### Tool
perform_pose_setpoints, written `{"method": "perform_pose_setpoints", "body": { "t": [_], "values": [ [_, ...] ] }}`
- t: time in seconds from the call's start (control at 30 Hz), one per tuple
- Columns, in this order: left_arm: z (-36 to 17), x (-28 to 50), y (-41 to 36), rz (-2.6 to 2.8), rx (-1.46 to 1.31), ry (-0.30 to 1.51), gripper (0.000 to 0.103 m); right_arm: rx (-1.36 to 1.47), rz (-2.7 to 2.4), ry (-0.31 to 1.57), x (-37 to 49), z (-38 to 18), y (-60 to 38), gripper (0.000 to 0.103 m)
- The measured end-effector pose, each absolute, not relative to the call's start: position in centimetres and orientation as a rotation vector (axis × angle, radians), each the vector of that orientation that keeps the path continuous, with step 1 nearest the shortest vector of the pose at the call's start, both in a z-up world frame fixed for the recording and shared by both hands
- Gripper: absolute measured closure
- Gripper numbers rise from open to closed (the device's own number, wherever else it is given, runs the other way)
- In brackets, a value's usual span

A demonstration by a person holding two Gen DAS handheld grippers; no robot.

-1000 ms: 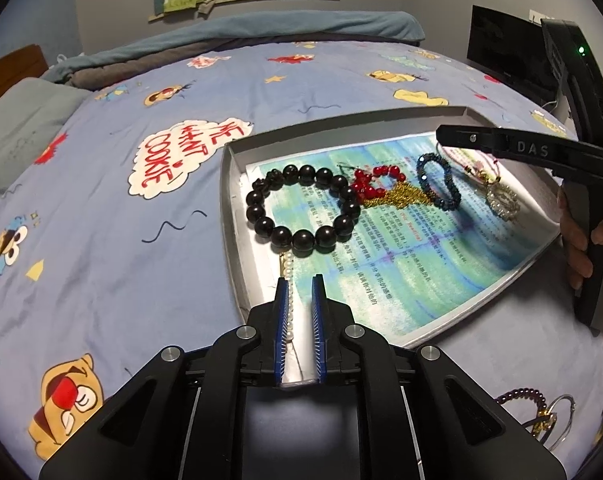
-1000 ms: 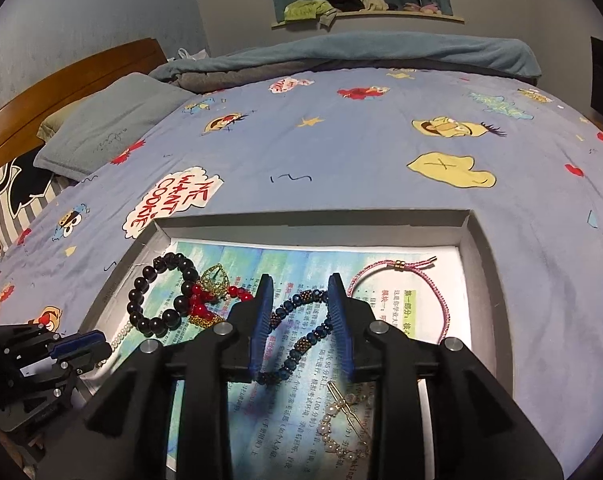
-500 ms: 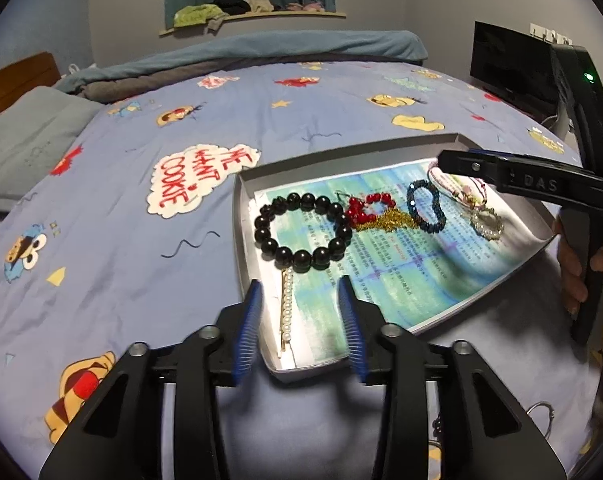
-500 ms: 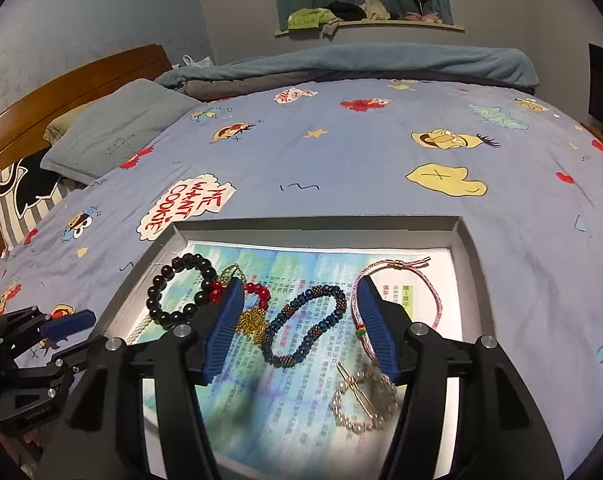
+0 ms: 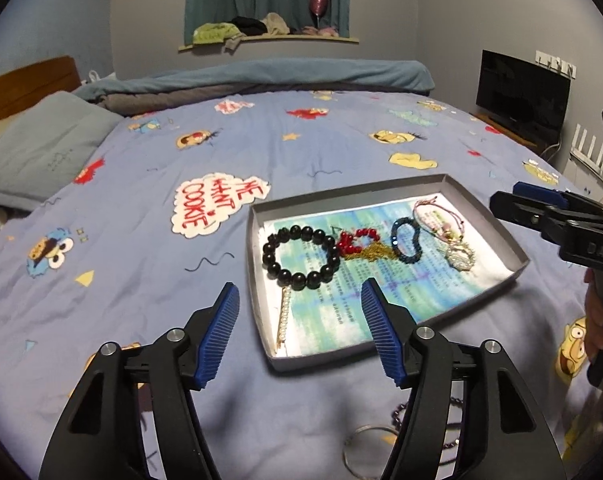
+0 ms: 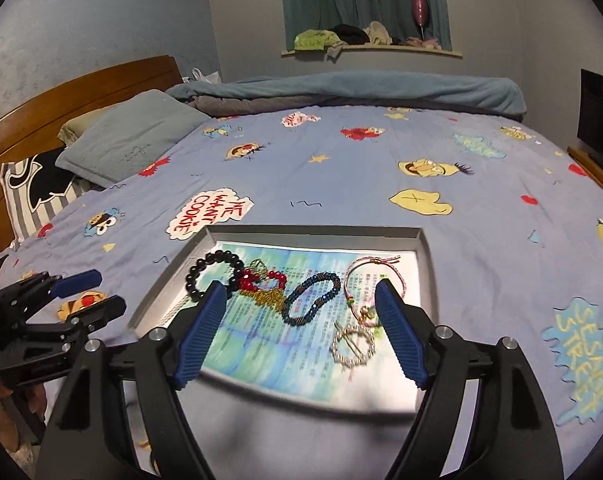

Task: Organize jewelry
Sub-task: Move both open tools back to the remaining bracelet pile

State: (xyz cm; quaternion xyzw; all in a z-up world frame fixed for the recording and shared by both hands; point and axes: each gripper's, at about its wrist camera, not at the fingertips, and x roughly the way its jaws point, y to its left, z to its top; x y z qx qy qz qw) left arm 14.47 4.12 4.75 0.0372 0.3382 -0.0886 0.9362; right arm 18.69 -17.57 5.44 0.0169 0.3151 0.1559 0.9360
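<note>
A grey tray (image 5: pixel 257 280) (image 6: pixel 427 268) lined with printed paper lies on the bed. In it lie a black bead bracelet (image 5: pixel 299 254) (image 6: pixel 213 272), a red bead piece with gold chain (image 5: pixel 359 242) (image 6: pixel 263 284), a dark blue bracelet (image 5: pixel 407 240) (image 6: pixel 311 298), a pink cord bracelet (image 5: pixel 437 218) (image 6: pixel 375 280), a pearl ring brooch (image 5: pixel 461 256) (image 6: pixel 353 346) and a pearl strand (image 5: pixel 284 320). My left gripper (image 5: pixel 299 316) is open and empty, above the tray's near edge. My right gripper (image 6: pixel 301 320) is open and empty over the tray.
A metal ring (image 5: pixel 365 452) and dark purple beads (image 5: pixel 401 416) lie on the blue cartoon bedsheet (image 5: pixel 141 240) near my left gripper. A pillow (image 6: pixel 133 136) and wooden headboard (image 6: pixel 81 92) are at the left. A black screen (image 5: pixel 521 92) stands at the right.
Both grippers opened wide and pulled back from the tray. The left one let go of the pearl strand, which now lies at the tray's left side.
</note>
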Motion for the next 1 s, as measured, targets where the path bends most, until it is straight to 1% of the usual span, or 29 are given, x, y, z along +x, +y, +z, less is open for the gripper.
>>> {"method": "perform_pose_setpoints", "body": {
  "t": [0.07, 0.2, 0.4, 0.7, 1.0],
  "values": [
    [5.1, 13.5, 4.0, -0.178, 0.085, 0.688, 0.036, 0.028, 0.320, 0.638, 17.5, 6.1, -17.9, 0.026],
    [5.5, 11.7, 4.2, -0.180, 0.081, 0.684, 0.032, 0.022, 0.331, 0.635, 15.0, 7.2, -18.5, 0.021],
    [4.4, 8.9, 4.7, -0.185, 0.057, 0.710, 0.031, -0.001, 0.332, 0.637, 11.3, 7.3, -19.1, 0.020],
    [1.7, 6.2, 4.4, -0.203, -0.012, 0.731, 0.031, 0.032, 0.333, 0.659, 6.6, 4.3, -19.9, 0.020],
    [-1.2, 5.6, 3.6, -0.205, 0.005, 0.746, 0.031, 0.074, 0.326, 0.708, 5.9, 0.0, -20.0, 0.020]
  ]
}}
